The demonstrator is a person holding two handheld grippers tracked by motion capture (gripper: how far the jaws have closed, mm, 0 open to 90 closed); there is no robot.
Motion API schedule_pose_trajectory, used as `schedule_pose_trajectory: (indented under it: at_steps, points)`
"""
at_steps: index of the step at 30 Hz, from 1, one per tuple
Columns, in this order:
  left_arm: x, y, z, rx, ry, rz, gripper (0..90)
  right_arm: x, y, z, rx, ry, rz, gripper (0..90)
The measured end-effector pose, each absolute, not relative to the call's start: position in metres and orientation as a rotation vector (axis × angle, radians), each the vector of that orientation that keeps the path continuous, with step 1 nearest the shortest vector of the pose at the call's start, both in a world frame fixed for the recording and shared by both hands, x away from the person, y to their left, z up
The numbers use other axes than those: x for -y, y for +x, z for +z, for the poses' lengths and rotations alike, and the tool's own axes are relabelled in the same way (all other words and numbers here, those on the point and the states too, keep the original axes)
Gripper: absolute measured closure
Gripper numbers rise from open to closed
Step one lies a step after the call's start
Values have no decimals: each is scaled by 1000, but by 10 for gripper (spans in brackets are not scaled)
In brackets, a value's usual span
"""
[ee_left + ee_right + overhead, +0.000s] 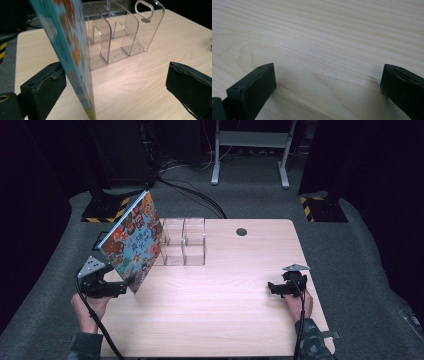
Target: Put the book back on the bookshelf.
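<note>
On the table (225, 295): one book (134, 240), one rack (184, 241), two wide claws.

Left tongs (125, 287) sit low at the person's left, jaws spread wide. Right tongs (270, 286) rest at the right, jaws wide apart, pointing left. Both forearms enter from below.

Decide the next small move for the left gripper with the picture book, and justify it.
Probably close the left gripper on the book: its jaws stand wide apart, the book leans against only one of them, tilted on its lower edge beside the clear rack.
</note>
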State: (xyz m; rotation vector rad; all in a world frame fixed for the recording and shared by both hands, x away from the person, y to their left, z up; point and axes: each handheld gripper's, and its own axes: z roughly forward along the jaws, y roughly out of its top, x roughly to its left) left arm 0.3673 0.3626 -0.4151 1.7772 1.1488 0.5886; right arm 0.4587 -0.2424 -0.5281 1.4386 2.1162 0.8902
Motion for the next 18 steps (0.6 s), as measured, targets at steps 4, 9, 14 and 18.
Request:
schedule_pose_trajectory:
  at_steps: [4, 9, 14, 18]
  points:
    - [-361, 360, -439, -1185, 1801, 575, 20, 242, 459, -528, -2116, 1439, 891, 0]
    - [-360, 356, -465, -1237, 1827, 543, 13, 242, 458, -528, -2115, 1443, 893, 0]
    - [-358, 353, -492, -1274, 1869, 524, 3, 242, 458, -528, -2114, 1445, 894, 0]
    - [-357, 352, -511, -1306, 1893, 505, 2, 242, 458, -528, -2115, 1443, 894, 0]
